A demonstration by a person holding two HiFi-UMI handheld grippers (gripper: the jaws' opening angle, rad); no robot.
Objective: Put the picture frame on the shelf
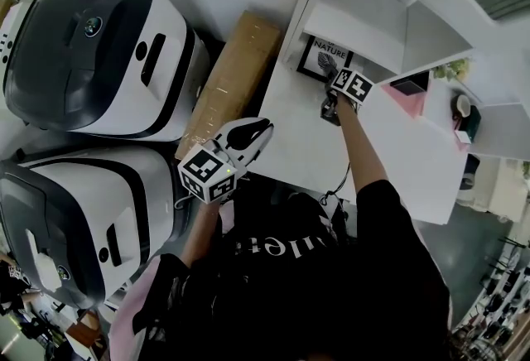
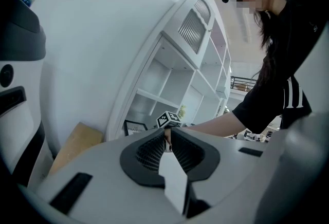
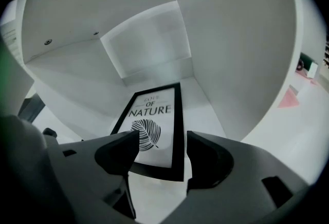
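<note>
Reaching into a low compartment of the white shelf (image 1: 291, 107), the right gripper (image 3: 162, 142) has its 2 jaws spread wide, and neither pad presses on anything. The picture frame (image 3: 154, 115) is already inside that compartment, just beyond the jaw tips. It has a black border around a white print with the word NATURE above a dark leaf. In the right gripper view the frame's lower edge shows in the gap between the jaws and its top edge lies toward the back wall. Whether it lies flat or leans back cannot be told.

In the head view the frame sits at the compartment's left side, close to the shelf's side panel. The right gripper's marker cube (image 1: 353, 86) is just beside it, at the end of a bare forearm in a black sleeve (image 1: 389, 219).

The left gripper (image 2: 168, 133) is held well apart from the shelf, in front of the person's body. Its jaws are together with nothing between them.

A cardboard box (image 1: 236, 69) lies left of the shelf. Beyond it stand 2 large white-and-black machines (image 1: 91, 45).
</note>
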